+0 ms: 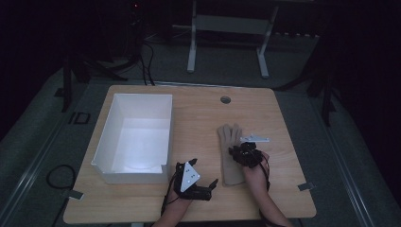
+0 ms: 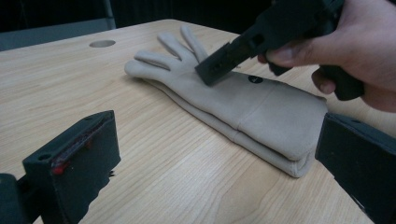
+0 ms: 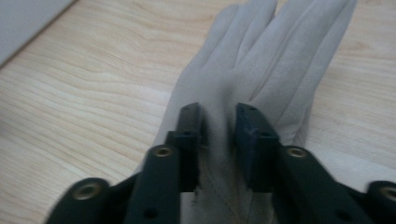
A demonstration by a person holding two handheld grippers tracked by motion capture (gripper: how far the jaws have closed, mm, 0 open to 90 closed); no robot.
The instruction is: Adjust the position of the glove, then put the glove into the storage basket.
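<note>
A beige glove lies flat on the wooden table, fingers pointing away from me. My right gripper rests on its palm. In the right gripper view the jaws stand narrowly apart with a raised fold of the glove pinched between them. My left gripper sits low on the table just left of the glove's cuff. Its jaws are wide open with the cuff ahead of them, untouched. The right gripper and the hand holding it also appear above the glove in the left gripper view.
An empty white bin stands on the left half of the table, close to my left gripper. A round cable hole sits near the far edge. Dark floor and a table frame lie beyond.
</note>
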